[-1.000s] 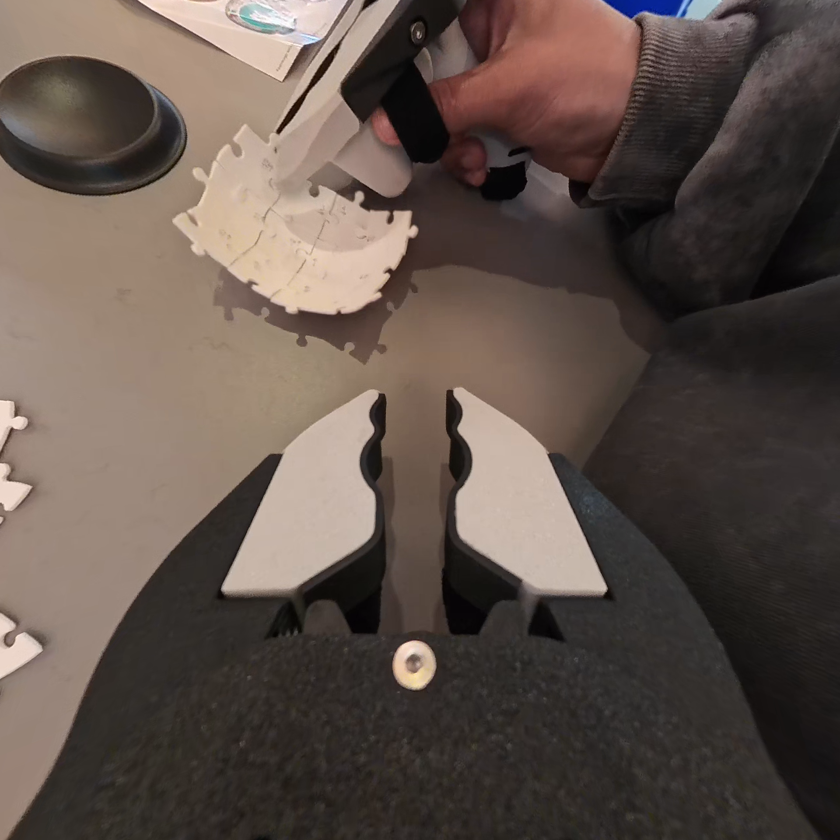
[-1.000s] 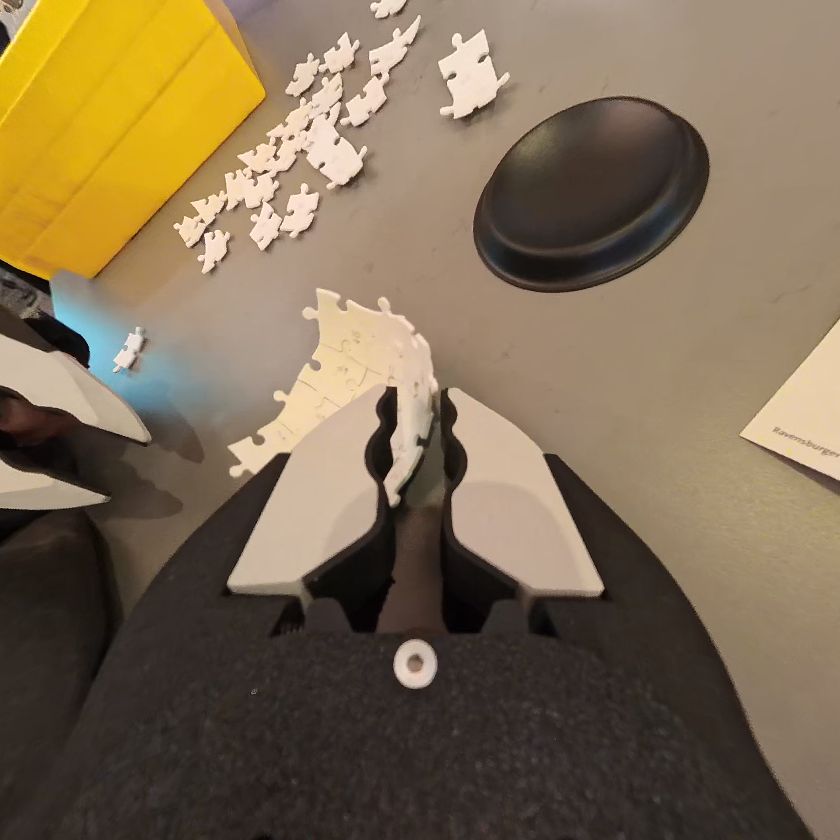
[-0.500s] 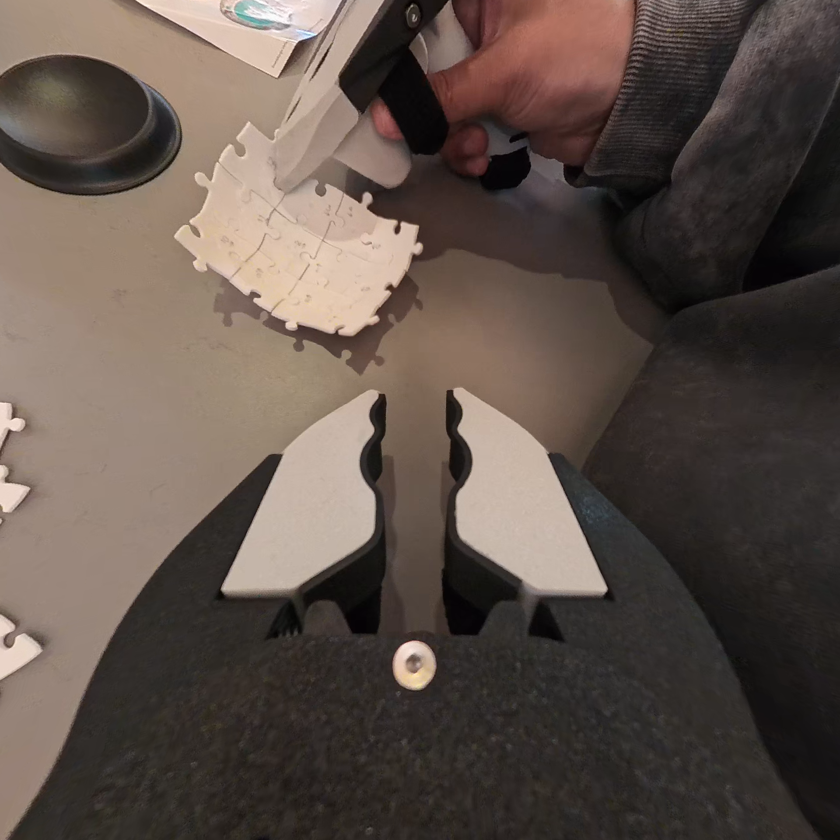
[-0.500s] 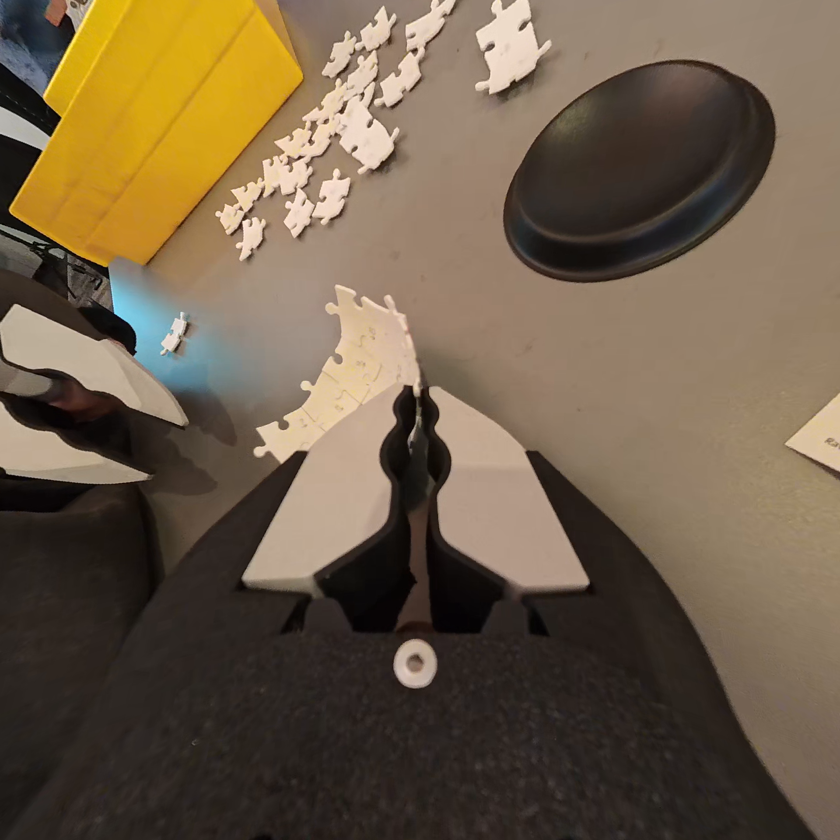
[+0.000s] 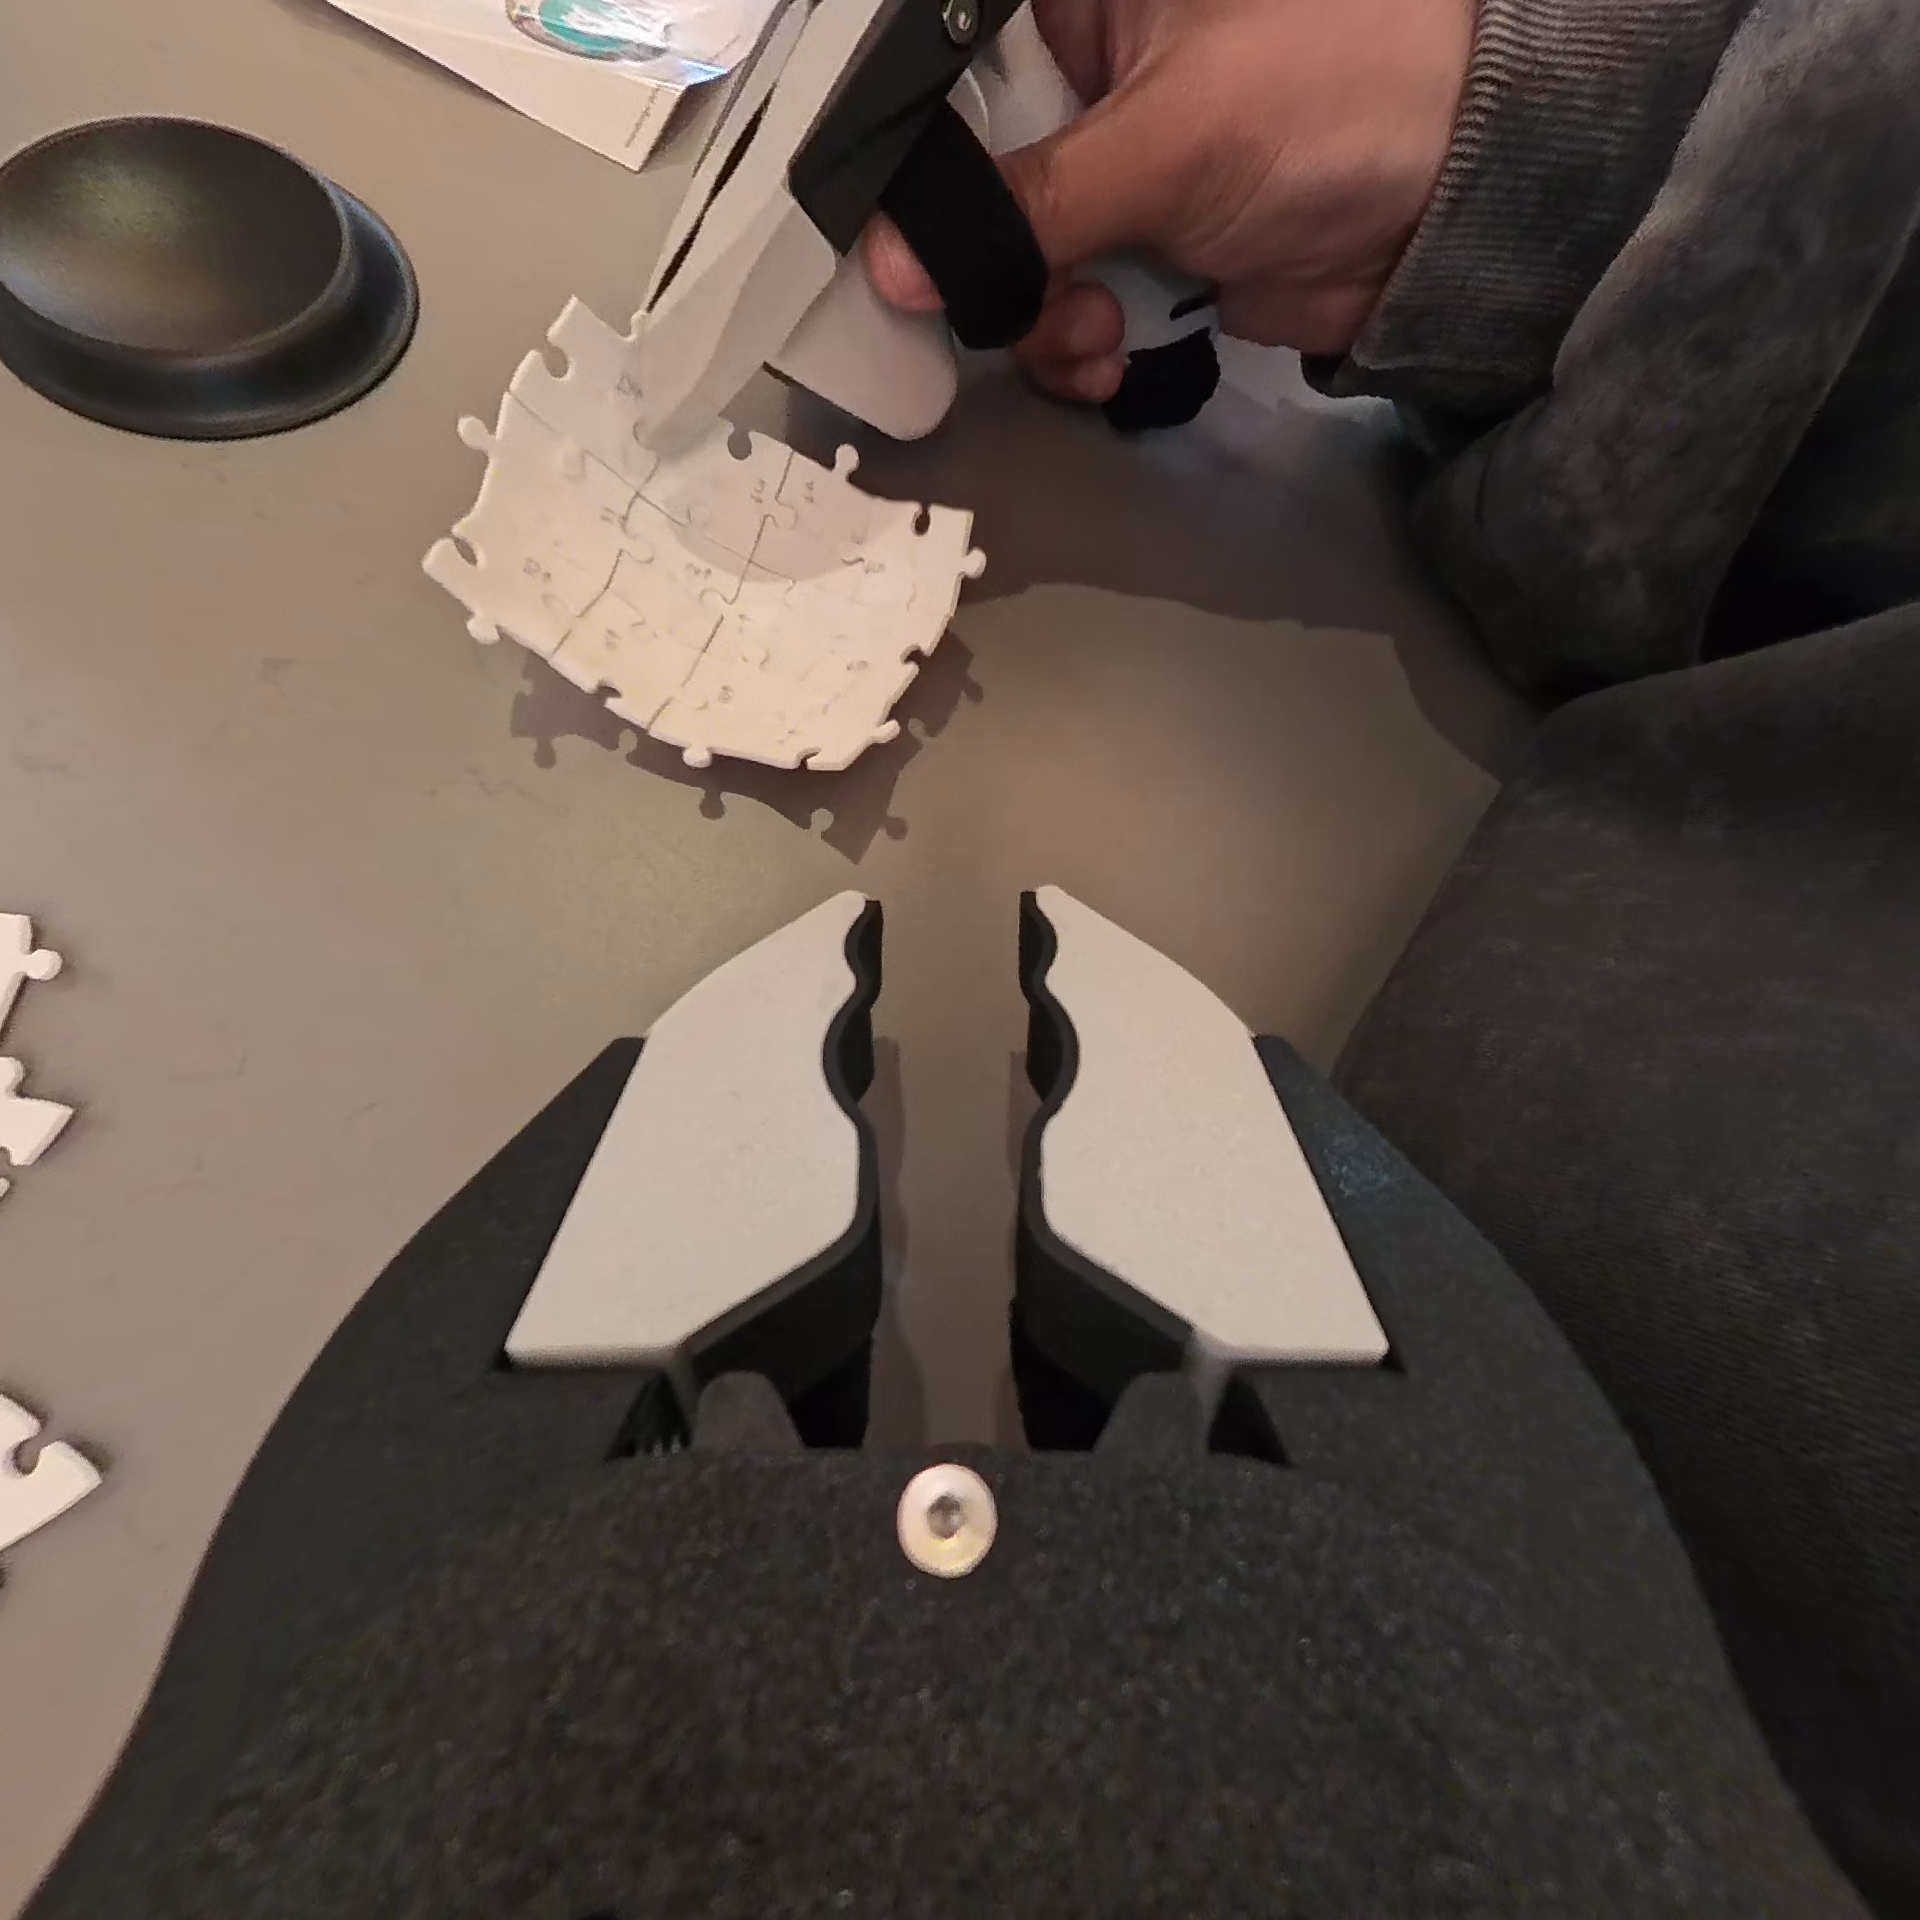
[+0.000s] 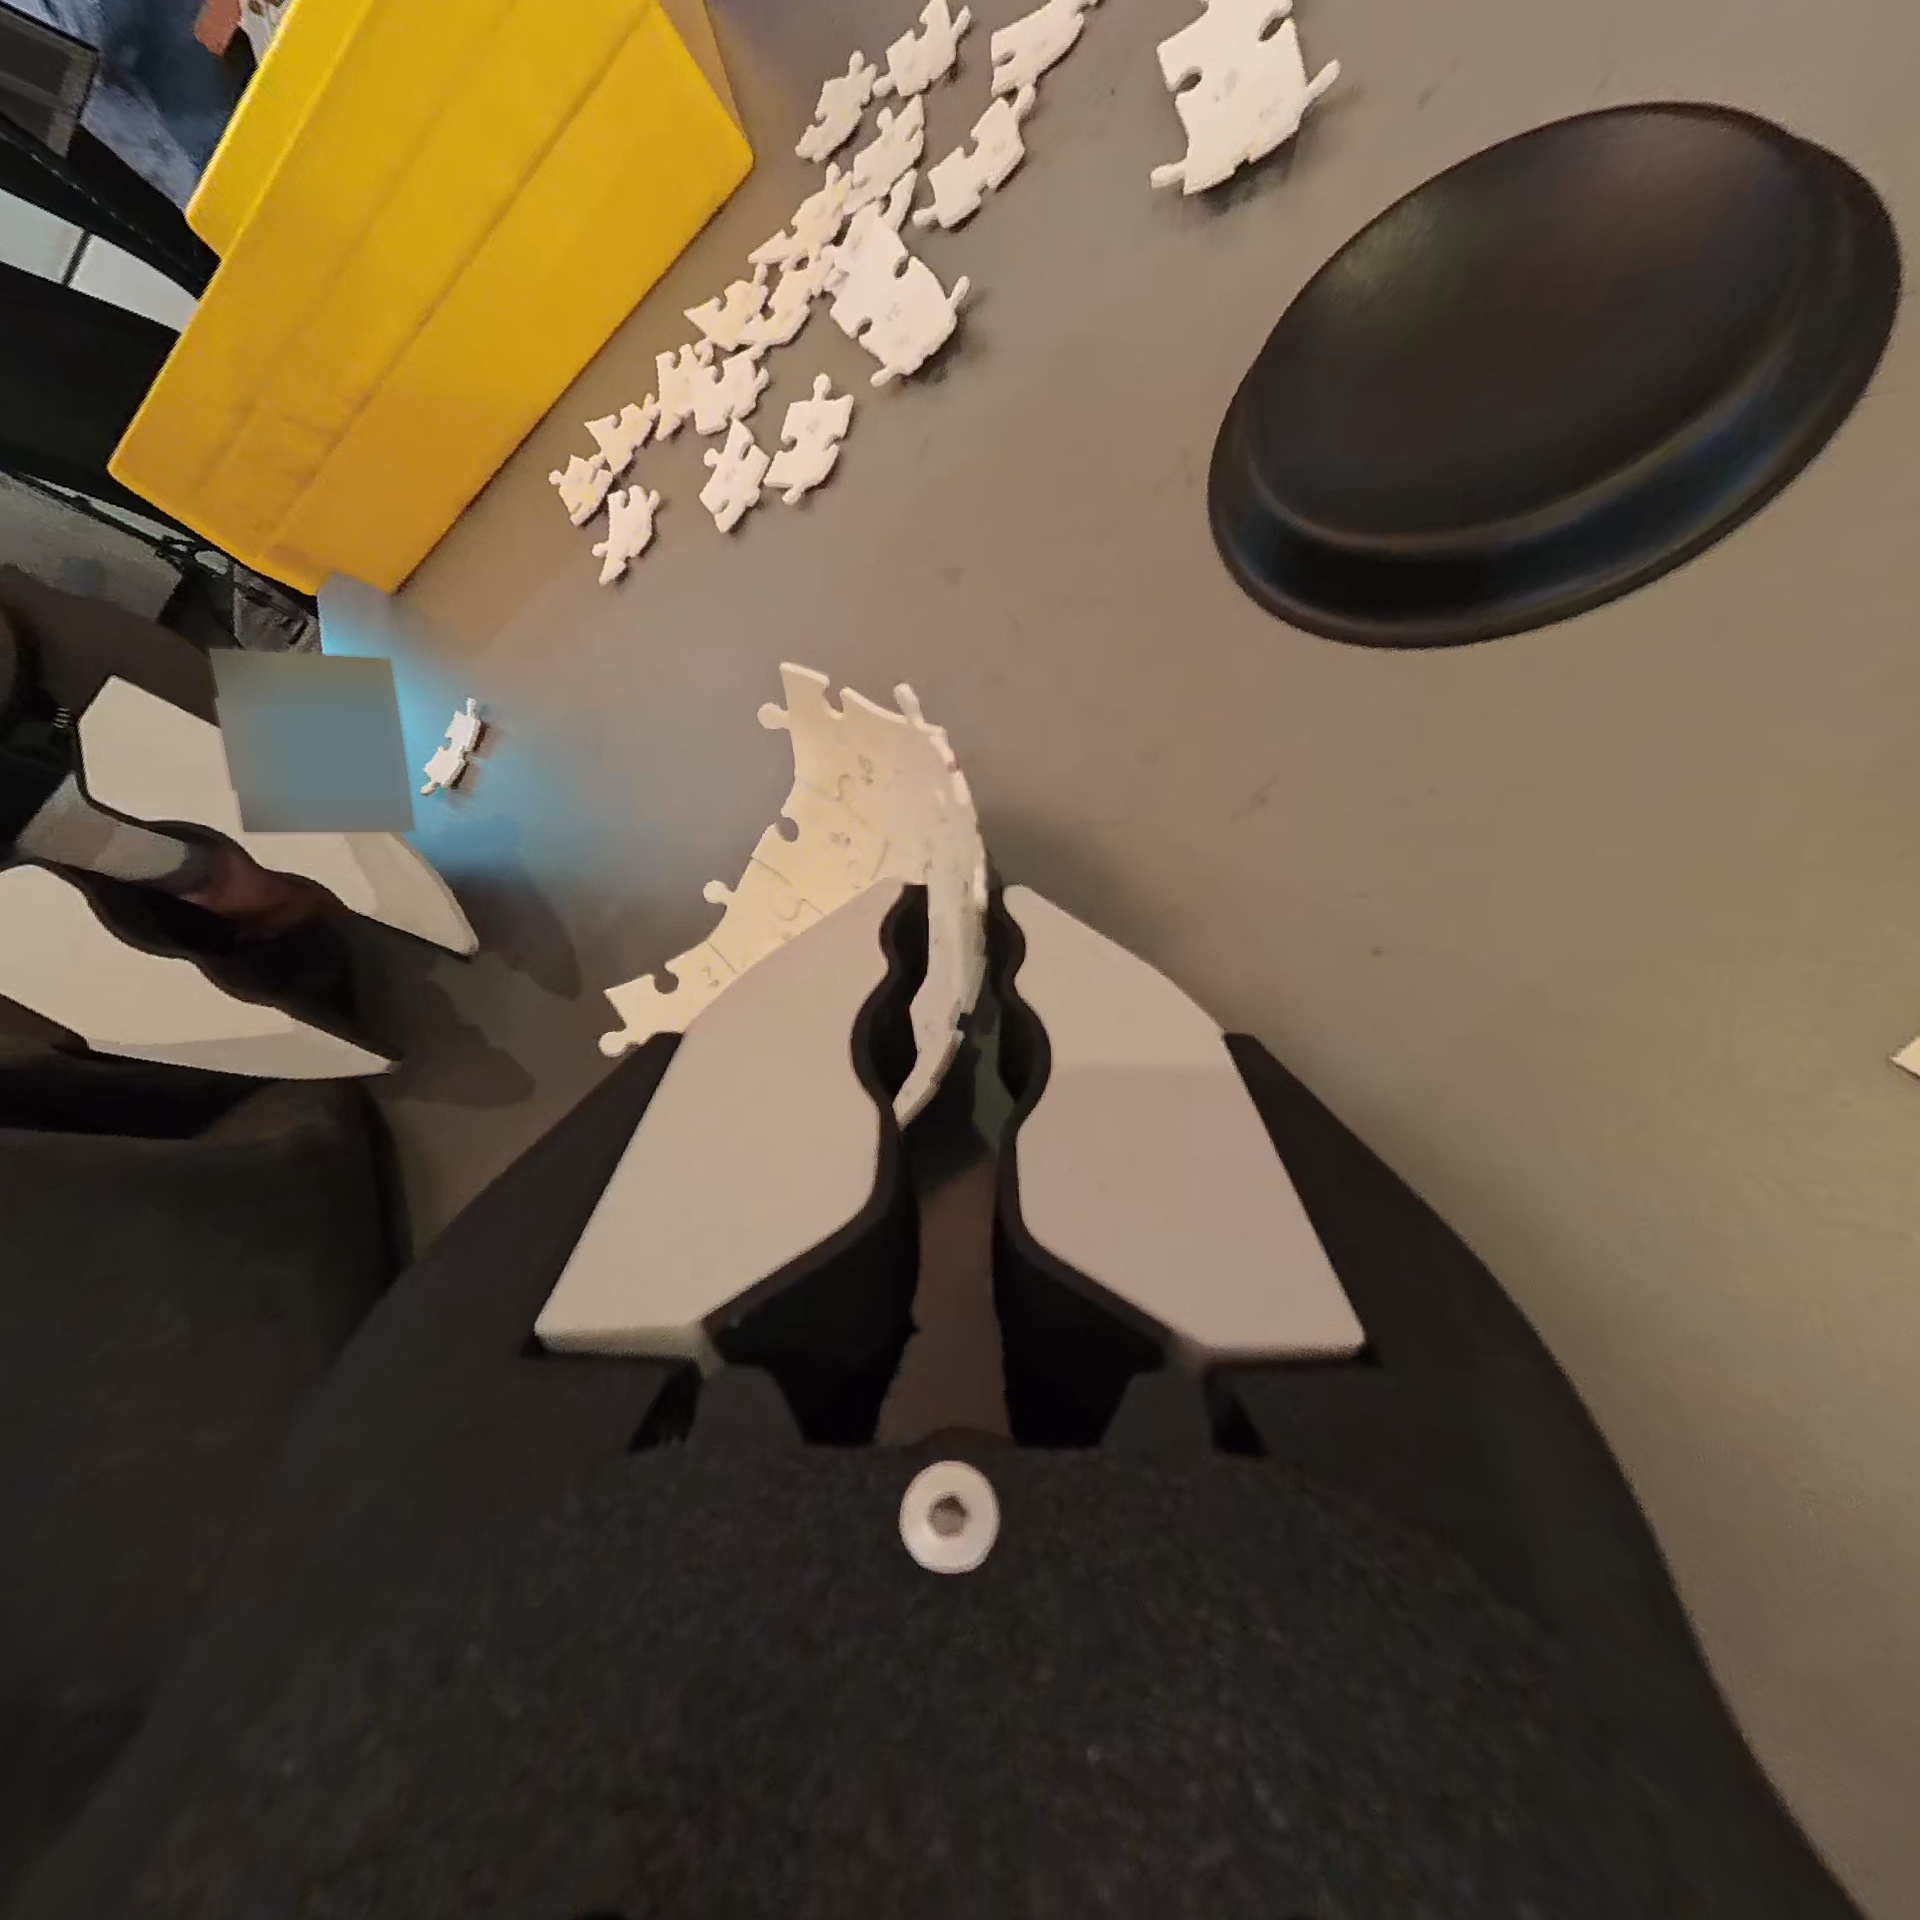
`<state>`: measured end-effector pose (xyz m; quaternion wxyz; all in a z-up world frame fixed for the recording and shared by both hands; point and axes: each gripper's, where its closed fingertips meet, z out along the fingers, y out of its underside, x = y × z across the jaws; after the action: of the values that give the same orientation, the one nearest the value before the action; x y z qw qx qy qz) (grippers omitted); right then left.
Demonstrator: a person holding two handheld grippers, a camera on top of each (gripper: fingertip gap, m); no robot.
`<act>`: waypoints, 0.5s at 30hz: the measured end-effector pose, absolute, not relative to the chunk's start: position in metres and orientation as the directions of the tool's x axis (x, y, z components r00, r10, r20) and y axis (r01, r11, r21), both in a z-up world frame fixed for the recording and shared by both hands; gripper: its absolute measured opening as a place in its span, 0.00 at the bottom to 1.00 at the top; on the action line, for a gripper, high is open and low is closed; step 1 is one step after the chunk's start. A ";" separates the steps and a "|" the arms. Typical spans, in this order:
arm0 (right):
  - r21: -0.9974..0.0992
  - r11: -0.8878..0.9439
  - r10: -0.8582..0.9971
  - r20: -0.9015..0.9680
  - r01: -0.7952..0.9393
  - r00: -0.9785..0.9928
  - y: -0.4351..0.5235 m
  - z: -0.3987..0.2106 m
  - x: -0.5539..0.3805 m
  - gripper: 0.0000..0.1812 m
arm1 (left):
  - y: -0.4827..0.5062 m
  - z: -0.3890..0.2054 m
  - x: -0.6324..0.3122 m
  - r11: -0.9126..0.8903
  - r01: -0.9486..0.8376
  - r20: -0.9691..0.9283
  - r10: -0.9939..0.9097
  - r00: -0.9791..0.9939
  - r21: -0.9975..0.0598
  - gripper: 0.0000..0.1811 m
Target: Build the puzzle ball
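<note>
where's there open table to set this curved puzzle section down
Bare table lies between the black dome base and the right tongs gripping the curved section. It is crowded near the yellow box, around the loose pieces.

The right tongs are hiding the near edge of the curved puzzle section. The picture's left edge is cutting off loose pieces; the leaflet is running past the top.

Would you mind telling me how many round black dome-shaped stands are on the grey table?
1. The round black dome-shaped stand sits on the grey table, beyond the curved white assembled puzzle section.
</note>
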<state>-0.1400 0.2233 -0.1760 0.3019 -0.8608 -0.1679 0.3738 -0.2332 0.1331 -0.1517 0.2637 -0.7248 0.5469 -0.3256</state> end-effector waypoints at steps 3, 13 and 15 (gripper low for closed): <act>-0.620 -0.781 0.516 -0.567 0.081 0.642 0.222 -0.180 -0.143 0.05 | 0.133 -0.152 -0.234 -0.260 -0.624 0.180 -0.965 0.191 -0.737 0.14; -0.681 -0.706 0.594 -0.420 0.194 0.686 0.224 -0.178 -0.134 0.12 | 0.134 -0.152 -0.234 -0.264 -0.623 0.183 -0.964 0.192 -0.736 0.14; -0.692 -0.674 0.624 -0.346 0.258 0.701 0.227 -0.182 -0.132 0.15 | 0.133 -0.153 -0.234 -0.261 -0.627 0.182 -0.965 0.189 -0.734 0.14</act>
<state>-0.1322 0.2271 -0.1821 0.3136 -0.8673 -0.2543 0.2912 -0.2337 0.1325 -0.1525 0.2617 -0.7251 0.5488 -0.3233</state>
